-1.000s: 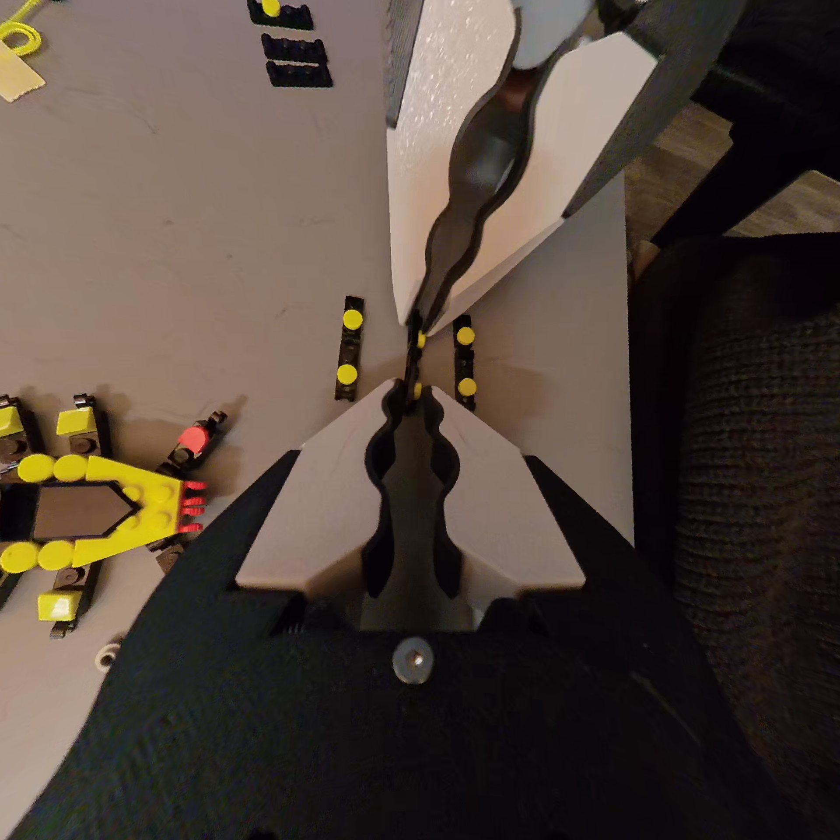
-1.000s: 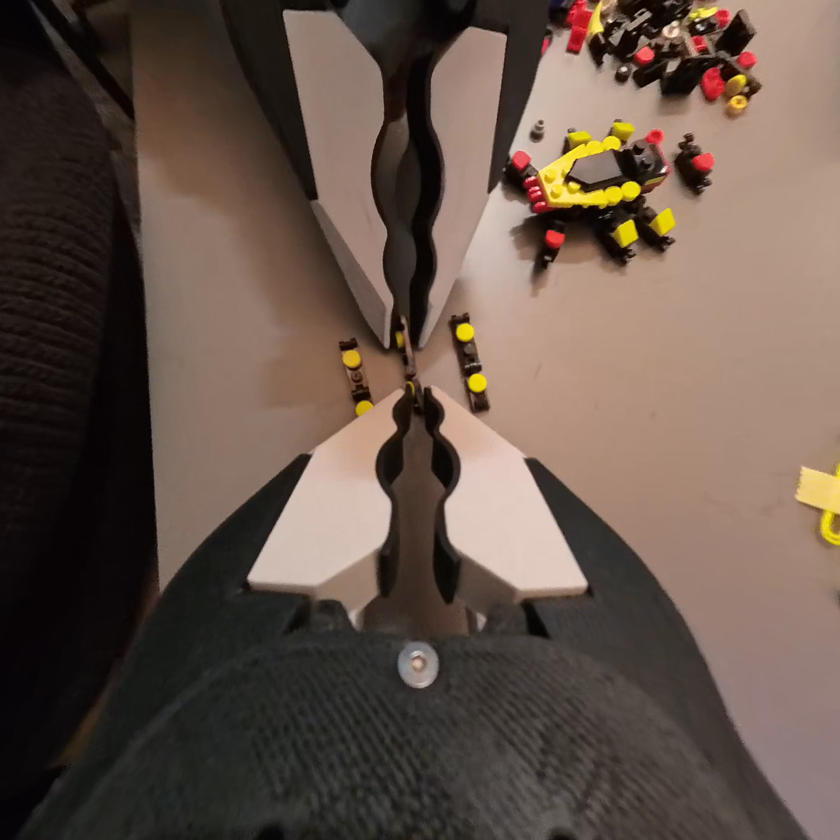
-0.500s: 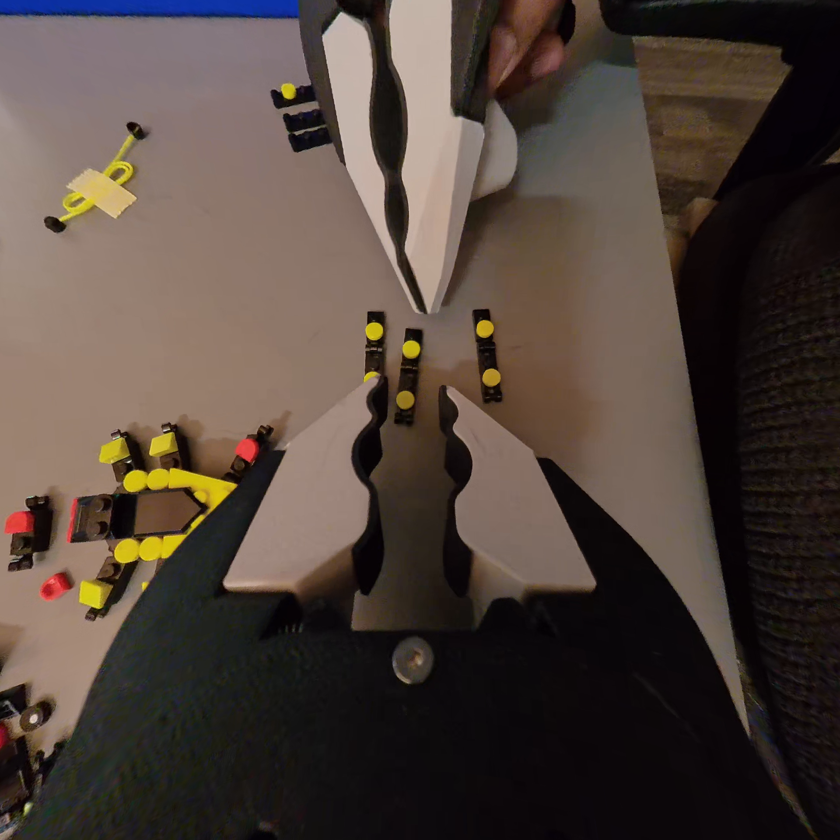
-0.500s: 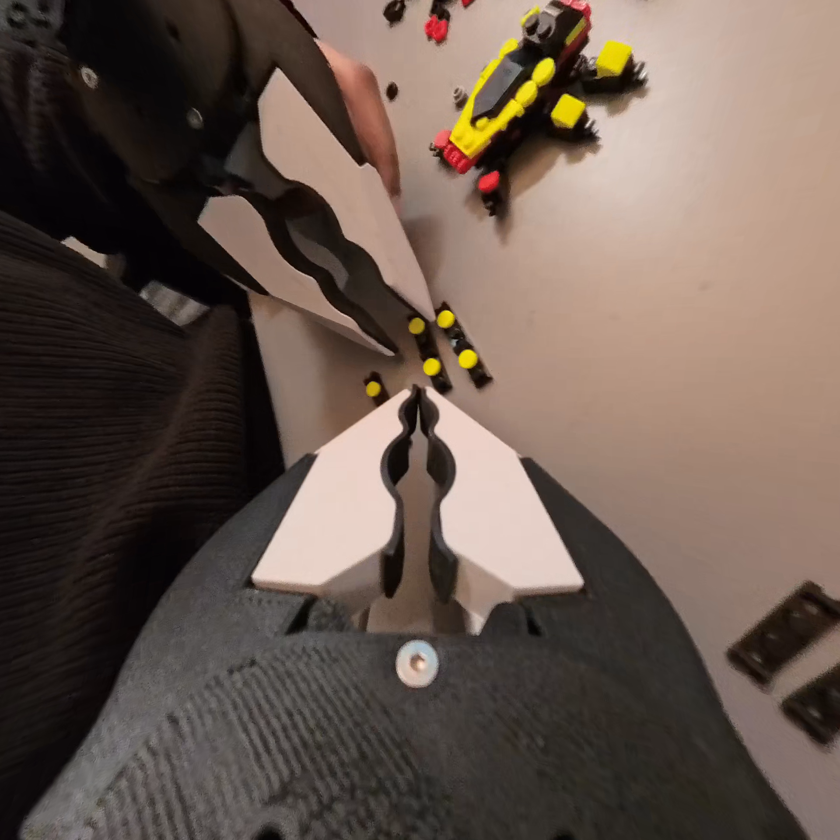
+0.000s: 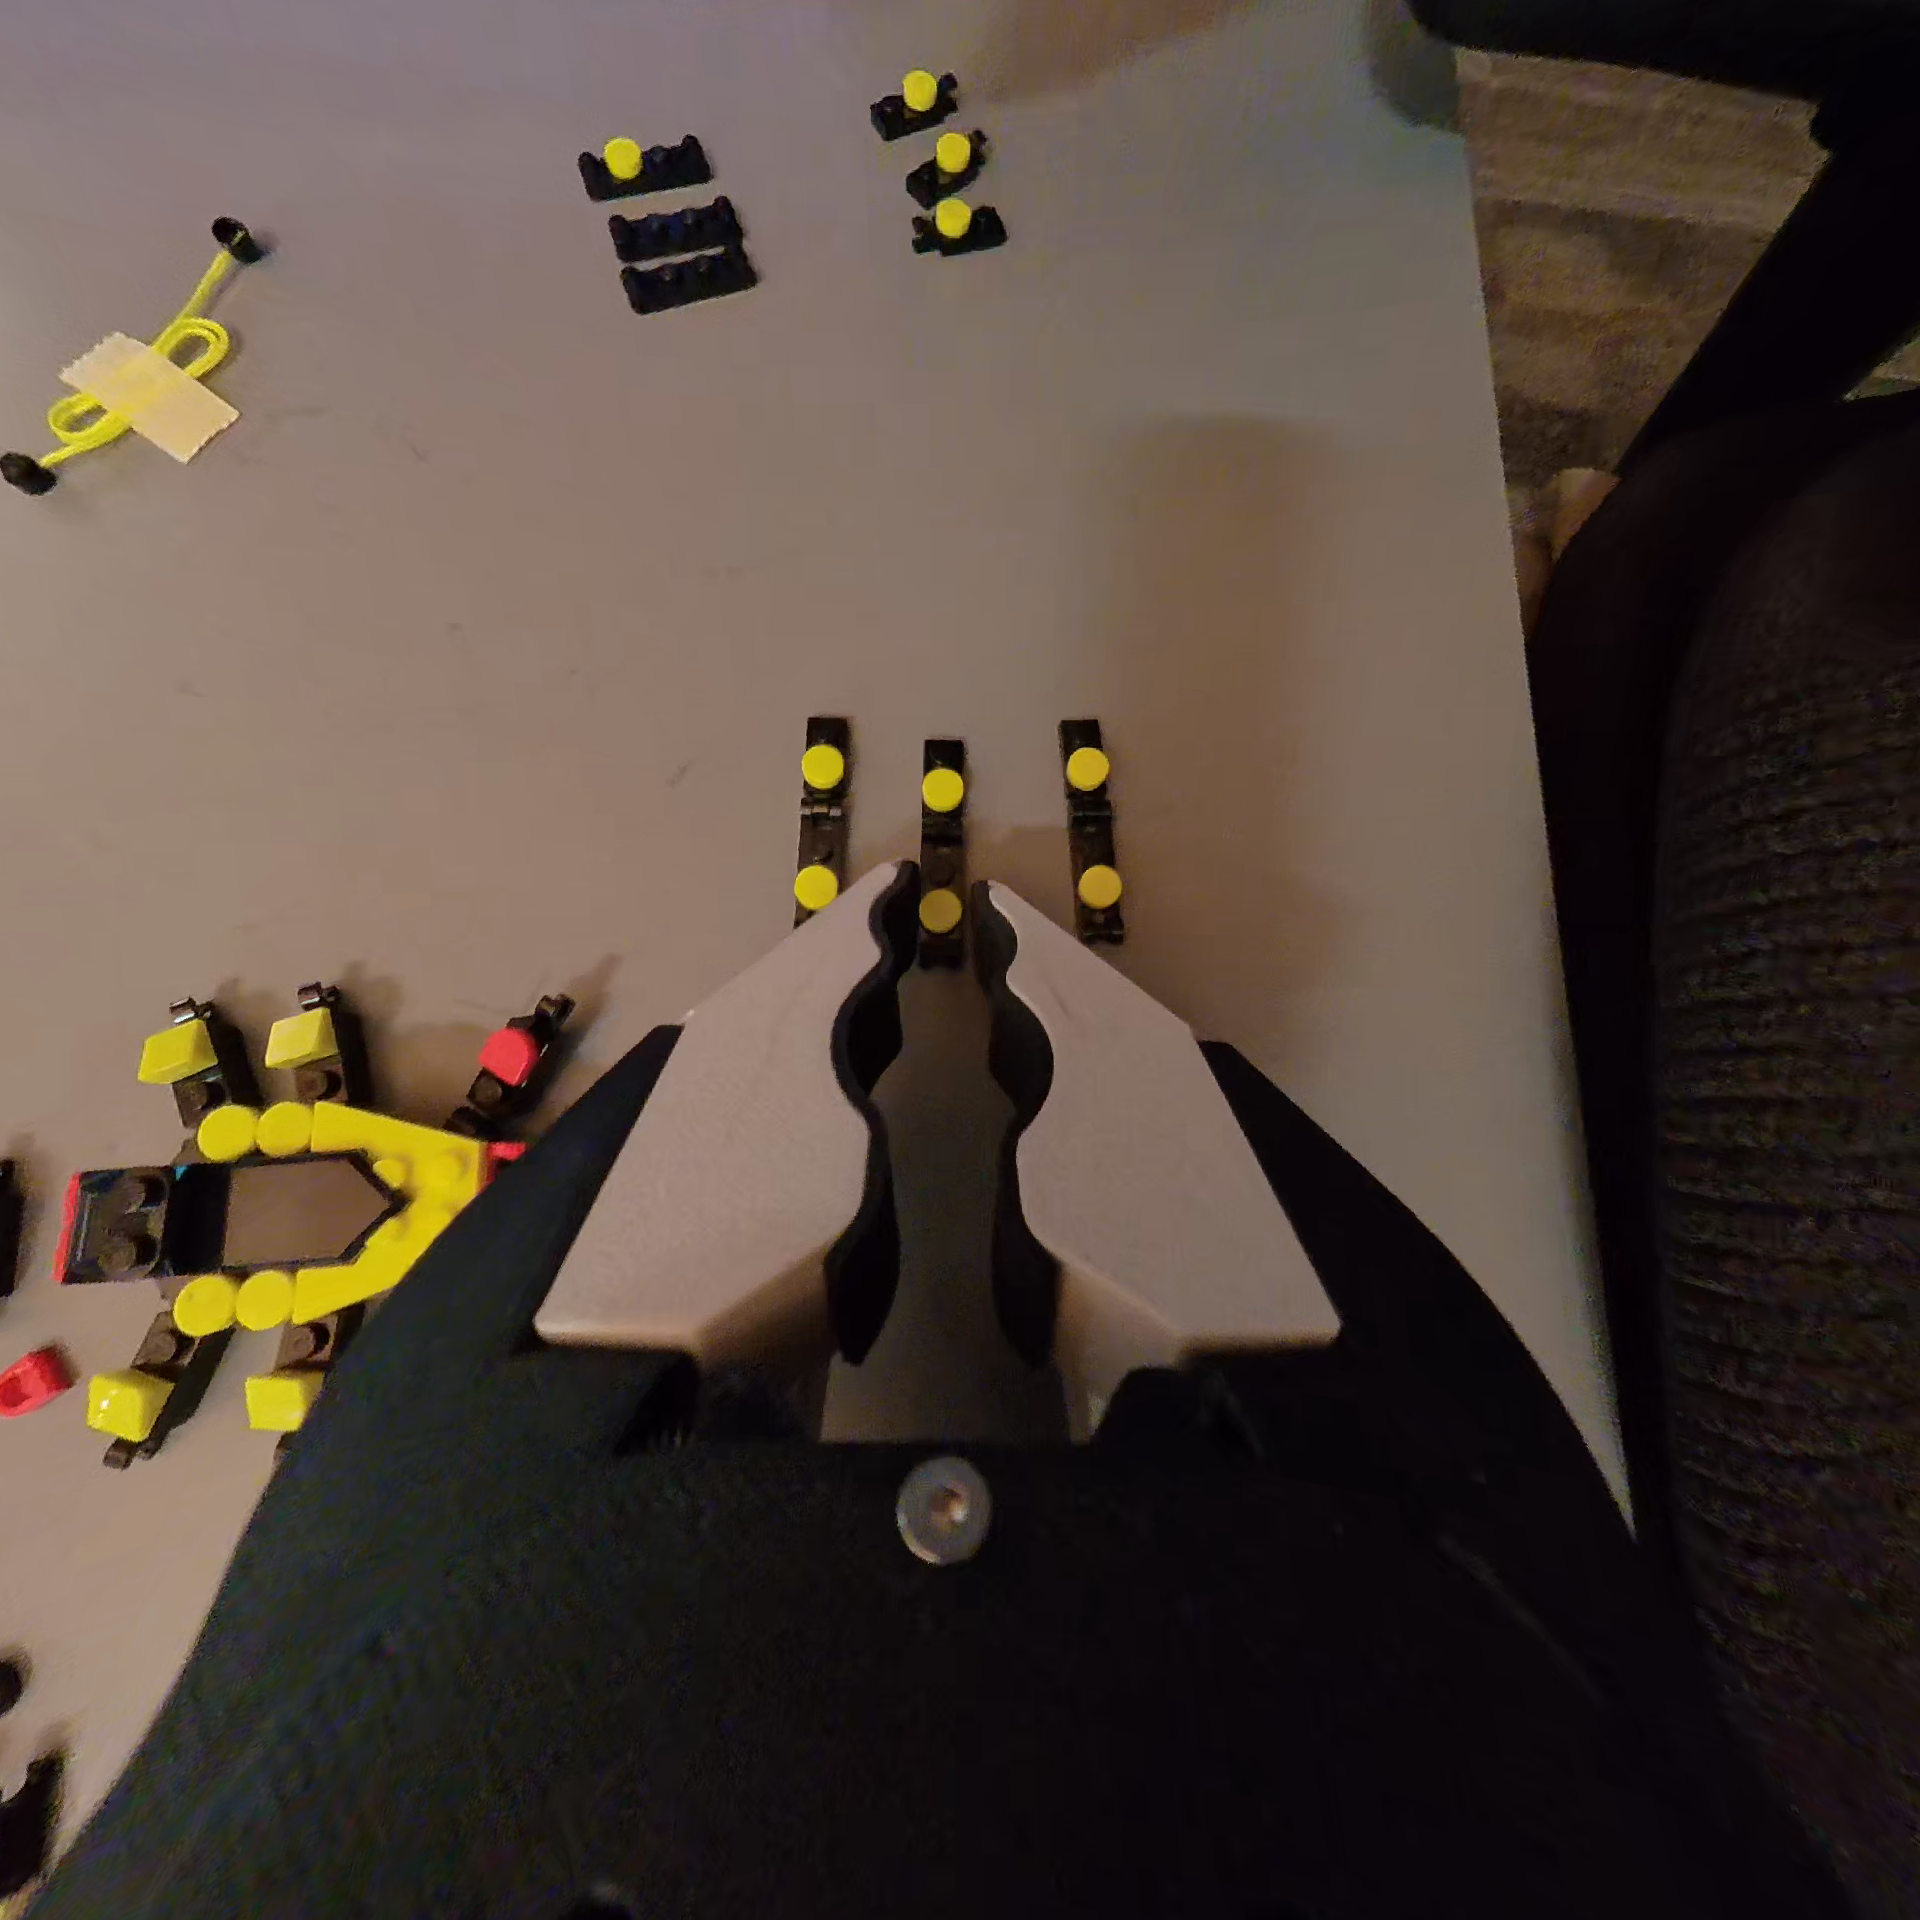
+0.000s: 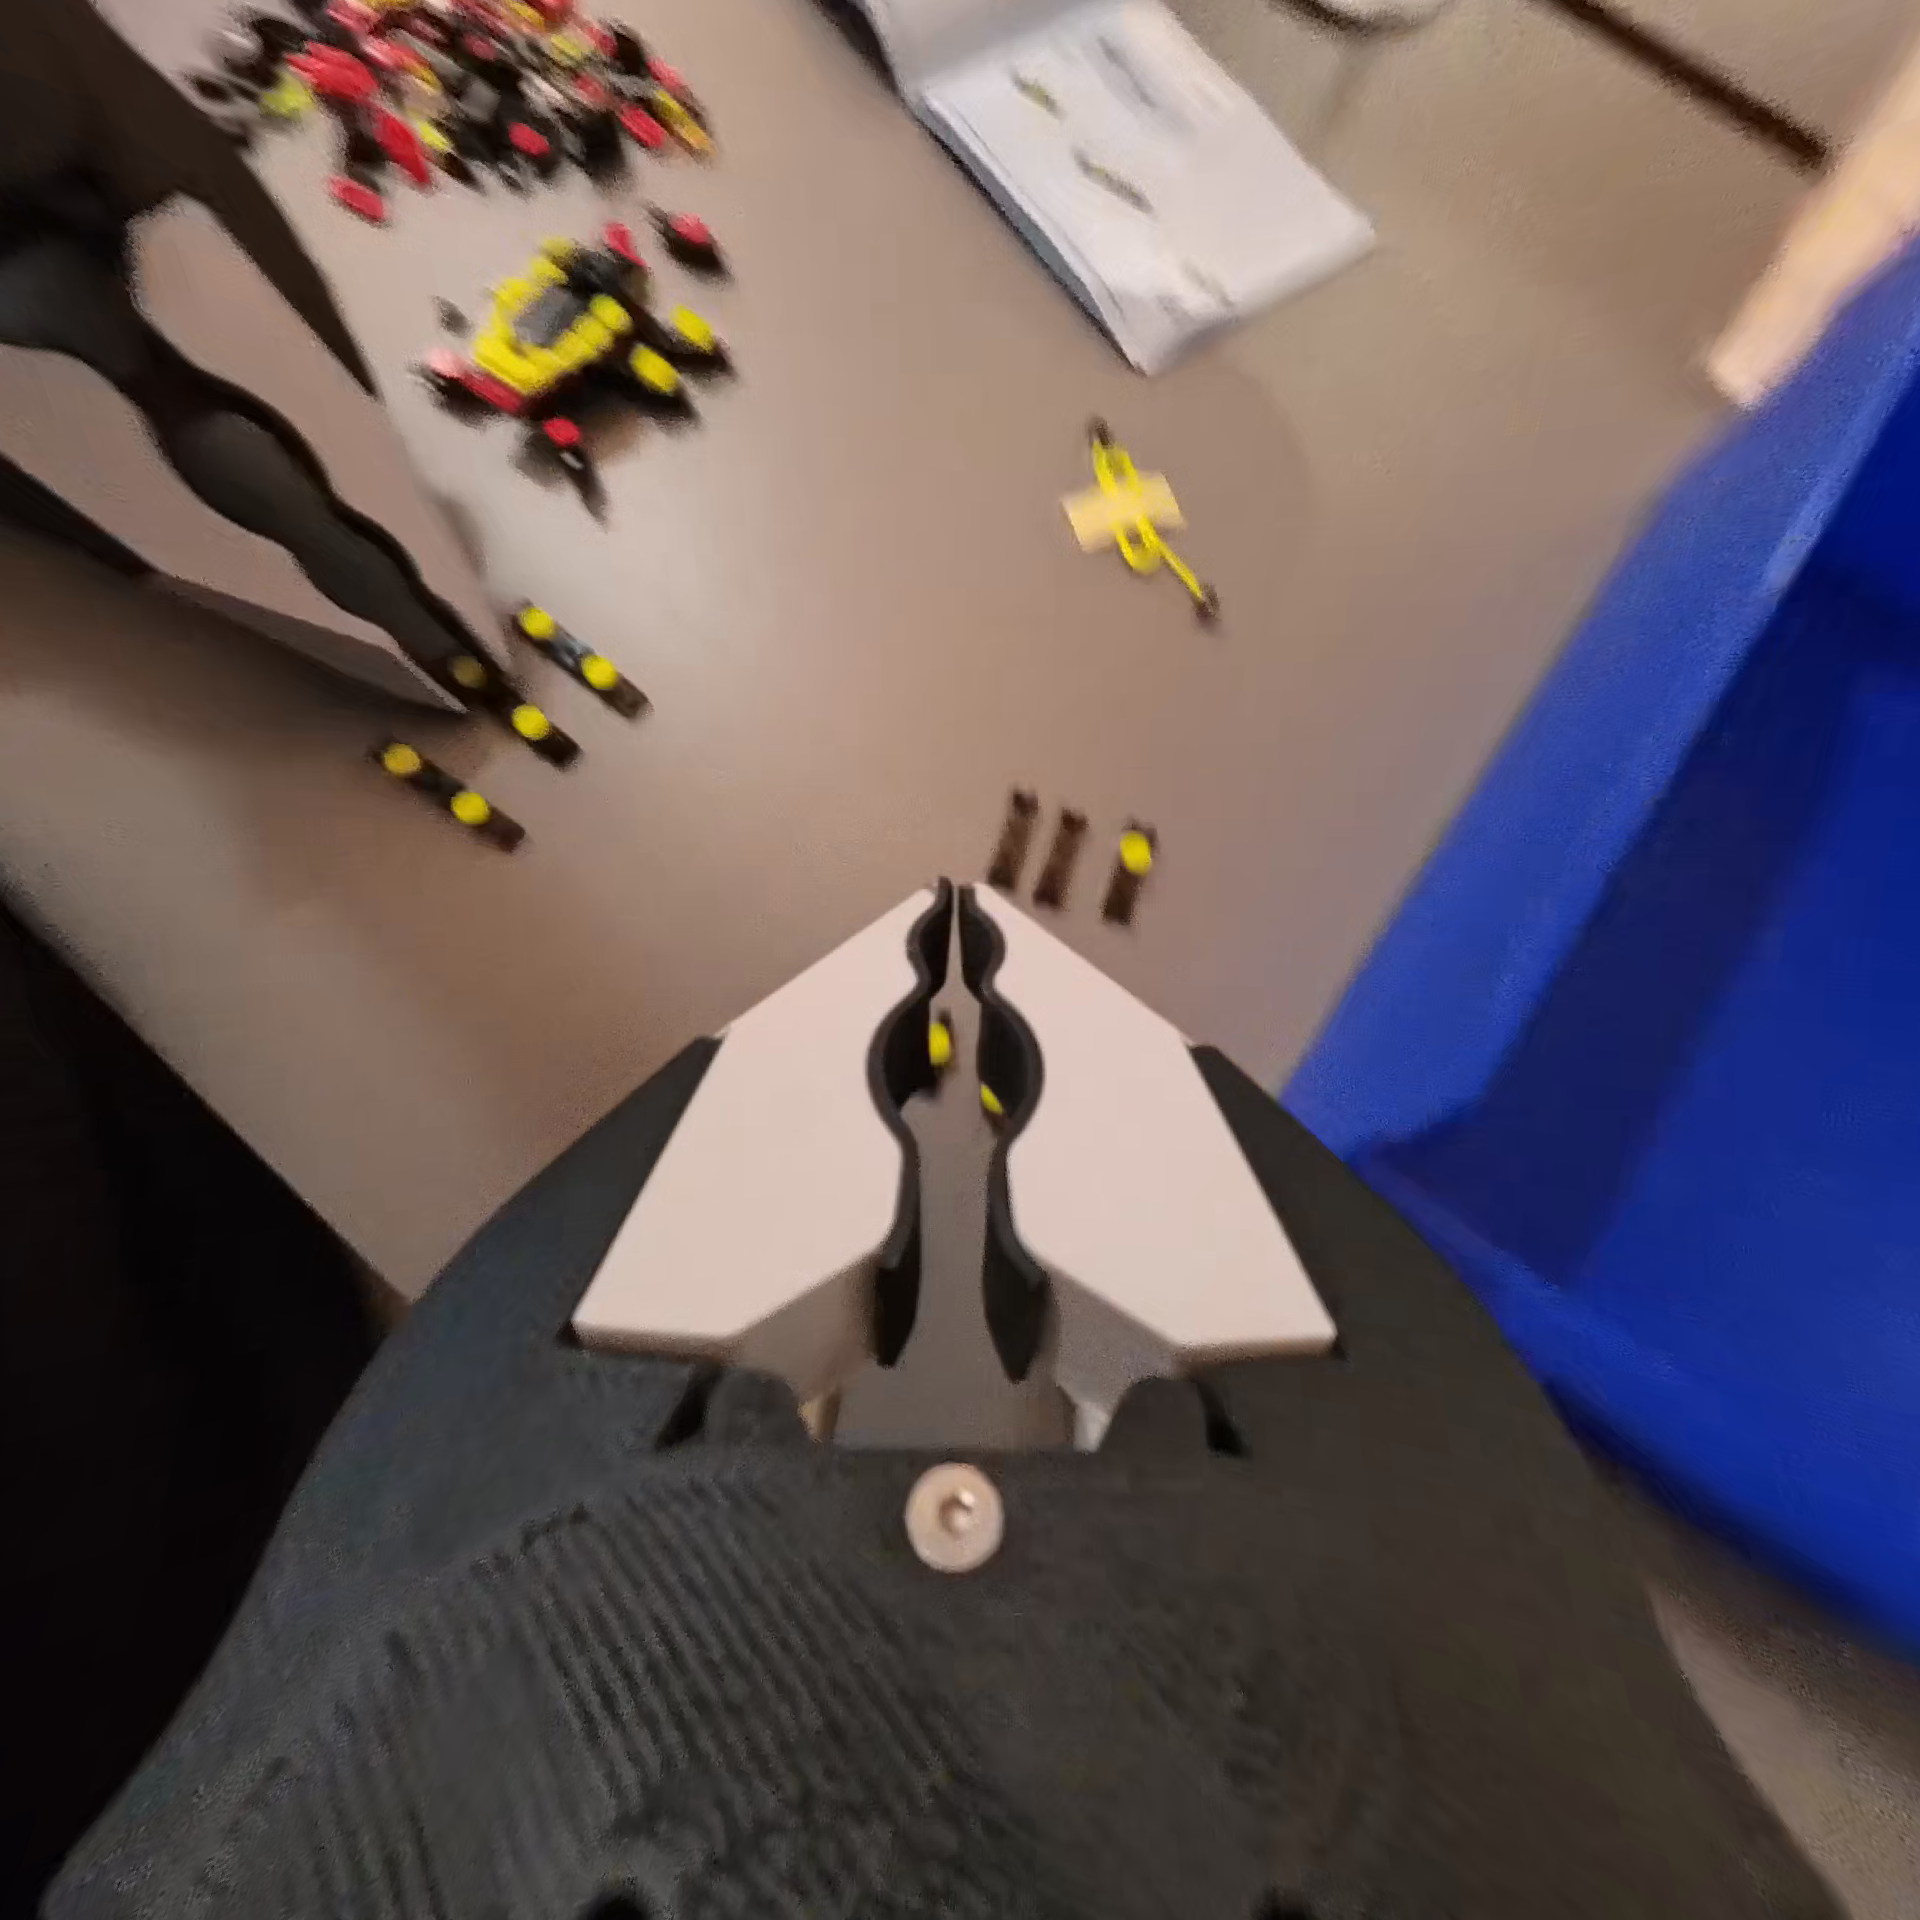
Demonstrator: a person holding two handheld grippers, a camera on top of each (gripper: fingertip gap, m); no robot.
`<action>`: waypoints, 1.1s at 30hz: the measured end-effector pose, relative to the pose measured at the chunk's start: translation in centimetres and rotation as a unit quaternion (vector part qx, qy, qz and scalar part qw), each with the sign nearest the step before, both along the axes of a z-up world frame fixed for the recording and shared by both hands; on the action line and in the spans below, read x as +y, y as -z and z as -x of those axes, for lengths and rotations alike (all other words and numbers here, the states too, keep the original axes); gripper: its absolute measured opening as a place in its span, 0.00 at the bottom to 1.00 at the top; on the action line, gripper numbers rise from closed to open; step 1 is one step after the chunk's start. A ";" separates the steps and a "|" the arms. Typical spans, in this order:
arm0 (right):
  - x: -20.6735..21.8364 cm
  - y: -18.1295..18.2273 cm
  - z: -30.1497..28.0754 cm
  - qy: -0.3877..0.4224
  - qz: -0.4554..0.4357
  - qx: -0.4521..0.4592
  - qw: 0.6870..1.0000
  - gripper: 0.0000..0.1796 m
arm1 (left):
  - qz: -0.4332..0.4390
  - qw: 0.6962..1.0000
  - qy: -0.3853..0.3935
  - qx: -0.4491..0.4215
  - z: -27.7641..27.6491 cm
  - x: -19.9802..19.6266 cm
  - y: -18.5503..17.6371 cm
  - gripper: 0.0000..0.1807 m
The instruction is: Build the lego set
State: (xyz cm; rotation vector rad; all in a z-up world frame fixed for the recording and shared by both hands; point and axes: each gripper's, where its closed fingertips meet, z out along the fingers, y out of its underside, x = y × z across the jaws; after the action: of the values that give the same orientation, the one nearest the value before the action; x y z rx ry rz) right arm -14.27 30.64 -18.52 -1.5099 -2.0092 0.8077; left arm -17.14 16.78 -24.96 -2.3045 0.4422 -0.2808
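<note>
Three black strips with yellow studs lie side by side on the grey table: left (image 5: 821, 821), middle (image 5: 942, 831) and right (image 5: 1089, 831). My left gripper (image 5: 940, 890) is open, its tips on either side of the middle strip's near end, not pinching it. The yellow and black model (image 5: 291, 1216) lies at the left. In the blurred right wrist view my right gripper (image 6: 954, 888) is shut and empty, just short of three black plates (image 6: 1060, 852), one with a yellow stud. The strips (image 6: 530, 717) and the left gripper (image 6: 312, 540) show at its far left.
Three small black pieces with yellow studs (image 5: 940, 156) and black plates (image 5: 675, 218) lie far back. A taped yellow string (image 5: 135, 395) lies at left. The table edge (image 5: 1507, 623) and a dark chair (image 5: 1766, 1143) are to the right. A blue bin (image 6: 1662, 935), a booklet (image 6: 1143, 177) and a brick pile (image 6: 468, 94) show in the right wrist view. The grippers' ends are close to 15 cm from one another.
Both grippers held the middle strip between them; it now lies on the table. My left gripper opened and drew back. My right gripper swung away to the black plates.
</note>
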 end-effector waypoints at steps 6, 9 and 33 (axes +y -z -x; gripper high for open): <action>0.2 4.7 -3.6 0.049 0.056 -0.089 0.993 0.07 | -0.035 0.999 -0.013 -0.022 0.3 1.8 -2.6 0.07; 0.3 6.4 -3.9 0.048 0.031 -0.134 0.989 0.10 | -0.052 0.998 -0.010 -0.037 0.7 4.1 -4.4 0.09; 0.7 6.6 -2.6 0.022 0.035 -0.122 0.992 0.03 | 0.067 0.981 0.167 0.073 0.2 13.4 0.3 0.04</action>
State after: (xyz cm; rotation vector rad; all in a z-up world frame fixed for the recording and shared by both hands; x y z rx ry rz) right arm -11.72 31.39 -25.12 -1.7608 -2.1318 0.7120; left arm -17.36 30.15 -25.24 -2.3842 0.9122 -0.3132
